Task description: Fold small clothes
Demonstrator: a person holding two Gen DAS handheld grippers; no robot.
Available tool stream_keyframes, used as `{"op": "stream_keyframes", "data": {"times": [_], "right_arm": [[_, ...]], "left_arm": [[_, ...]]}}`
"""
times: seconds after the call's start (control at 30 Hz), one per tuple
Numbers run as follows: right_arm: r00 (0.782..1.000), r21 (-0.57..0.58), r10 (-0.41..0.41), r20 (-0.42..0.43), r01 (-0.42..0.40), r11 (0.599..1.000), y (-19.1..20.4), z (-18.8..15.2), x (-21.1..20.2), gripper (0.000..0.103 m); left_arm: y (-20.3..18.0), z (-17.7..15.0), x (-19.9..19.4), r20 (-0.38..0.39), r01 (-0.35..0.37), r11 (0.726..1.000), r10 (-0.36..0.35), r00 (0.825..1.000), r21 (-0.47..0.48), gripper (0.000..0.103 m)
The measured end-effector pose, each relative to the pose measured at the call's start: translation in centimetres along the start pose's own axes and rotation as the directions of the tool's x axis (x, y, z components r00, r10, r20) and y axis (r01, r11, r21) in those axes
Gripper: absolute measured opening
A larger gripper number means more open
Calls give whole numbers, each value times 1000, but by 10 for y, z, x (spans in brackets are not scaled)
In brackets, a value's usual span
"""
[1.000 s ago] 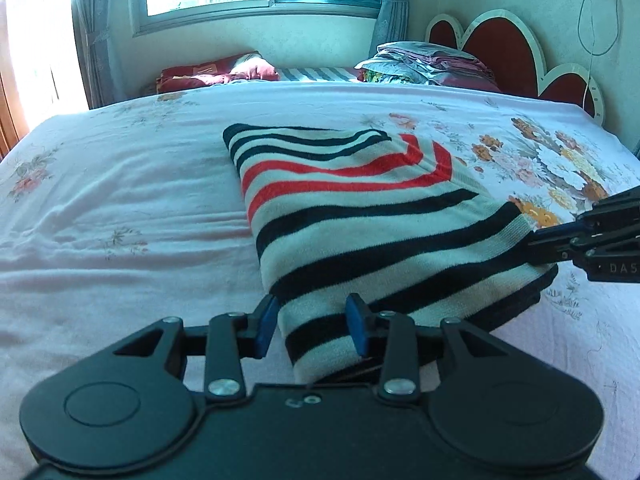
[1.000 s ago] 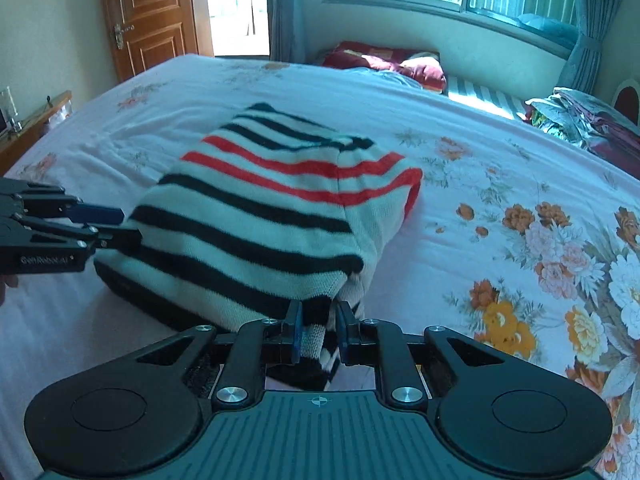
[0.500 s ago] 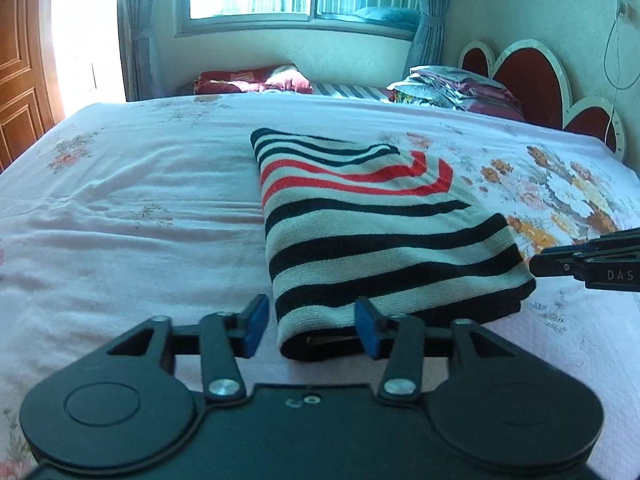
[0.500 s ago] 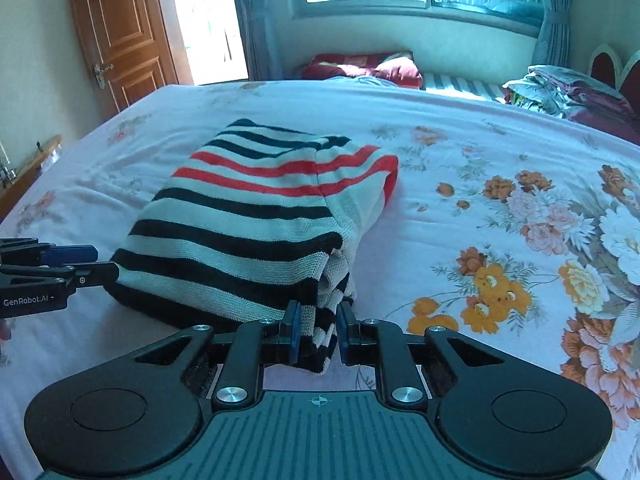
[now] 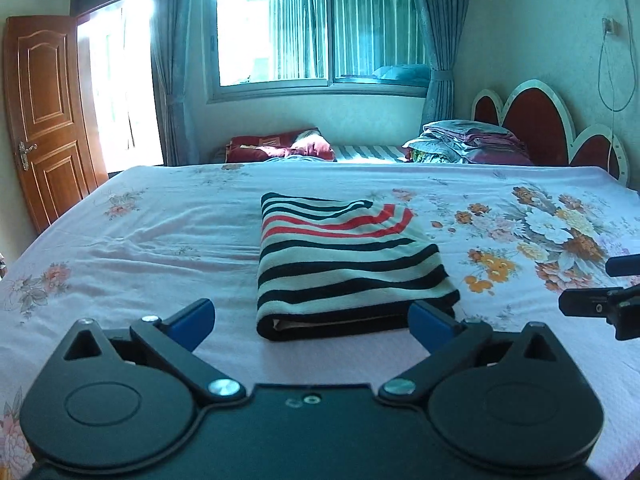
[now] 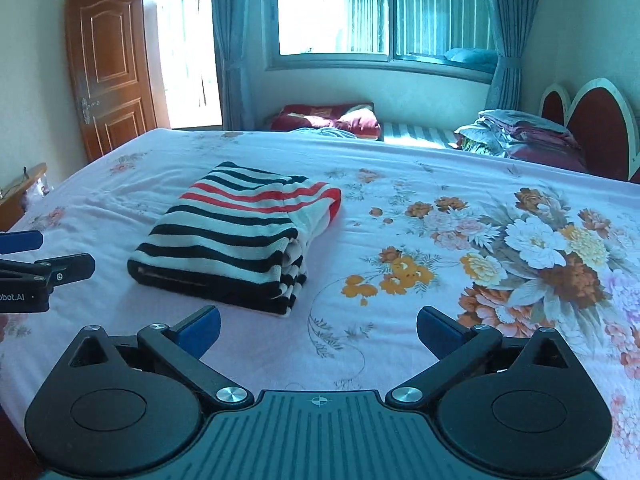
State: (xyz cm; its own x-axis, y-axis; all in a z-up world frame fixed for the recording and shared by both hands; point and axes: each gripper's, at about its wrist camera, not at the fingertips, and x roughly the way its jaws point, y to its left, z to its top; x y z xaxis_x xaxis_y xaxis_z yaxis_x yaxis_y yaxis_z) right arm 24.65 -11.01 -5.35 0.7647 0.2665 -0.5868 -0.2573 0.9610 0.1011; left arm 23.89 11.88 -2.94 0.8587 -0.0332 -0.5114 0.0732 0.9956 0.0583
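Observation:
A striped knit garment (image 5: pixel 344 268), white with black and red stripes, lies folded into a flat rectangle on the bed; it also shows in the right wrist view (image 6: pixel 240 236). My left gripper (image 5: pixel 312 320) is open wide and empty, just in front of the garment's near edge. My right gripper (image 6: pixel 318 328) is open wide and empty, near the garment's right front corner, not touching it. Each gripper shows in the other's view, the right one (image 5: pixel 600 300) at the right edge and the left one (image 6: pixel 36 268) at the left edge.
The bed (image 6: pixel 440 264) has a pink floral sheet. A pile of folded bedding (image 5: pixel 468 144) sits by the red headboard (image 5: pixel 536 120). A red cushion (image 5: pixel 280 148) lies under the window. A wooden door (image 5: pixel 44 120) stands at the left.
Both grippers let go of the garment, opened wide and pulled back. The garment dropped flat onto the bed.

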Motion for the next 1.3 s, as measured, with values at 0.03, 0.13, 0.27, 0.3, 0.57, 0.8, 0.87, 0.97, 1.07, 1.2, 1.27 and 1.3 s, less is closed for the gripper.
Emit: {"op": "stream_keyframes", "data": {"times": [0.03, 0.13, 0.27, 0.3, 0.57, 0.8, 0.87, 0.97, 1.07, 1.2, 1.27, 1.3], "right_arm": [[1000, -1, 0, 14, 0, 1000, 2, -4, -12, 103], [999, -1, -6, 46, 6, 1000, 6, -13, -44, 103], [998, -2, -17, 61, 18, 1000, 10, -22, -72, 103], [998, -3, -18, 65, 18, 1000, 10, -24, -78, 103], [995, 20, -17, 100, 15, 1000, 15, -31, -117, 103], [993, 23, -21, 118, 19, 1000, 20, -33, -137, 103], [993, 26, -15, 114, 12, 1000, 20, -33, -139, 103], [993, 18, -11, 120, 9, 1000, 24, -34, -143, 103], [992, 8, -10, 125, 9, 1000, 26, -33, -147, 103], [991, 5, -18, 135, 17, 1000, 26, -30, -151, 103], [990, 8, -20, 140, 19, 1000, 25, -29, -152, 103], [990, 7, -20, 139, 19, 1000, 25, -28, -152, 103]], "left_arm": [[-4, -2, -11, 12, 3, 1000, -3, 1000, 7, 103], [-14, -8, -39, 36, -1, 1000, 1, 999, 17, 103], [-21, -15, -65, 31, -13, 1000, 13, 999, -1, 103], [-22, -17, -70, 29, -15, 1000, 15, 999, -6, 103], [-24, -24, -108, 36, -6, 999, 8, 999, -38, 103], [-23, -21, -132, 51, 1, 999, 1, 999, -53, 103], [-24, -20, -137, 60, 1, 999, 2, 998, -50, 103], [-26, -19, -142, 69, 5, 999, -1, 998, -47, 103], [-28, -17, -143, 79, 7, 999, -4, 997, -39, 103], [-27, -15, -144, 89, 12, 999, -8, 996, -40, 103], [-28, -14, -144, 91, 11, 999, -7, 996, -37, 103], [-28, -14, -144, 92, 11, 999, -8, 996, -37, 103]]}}
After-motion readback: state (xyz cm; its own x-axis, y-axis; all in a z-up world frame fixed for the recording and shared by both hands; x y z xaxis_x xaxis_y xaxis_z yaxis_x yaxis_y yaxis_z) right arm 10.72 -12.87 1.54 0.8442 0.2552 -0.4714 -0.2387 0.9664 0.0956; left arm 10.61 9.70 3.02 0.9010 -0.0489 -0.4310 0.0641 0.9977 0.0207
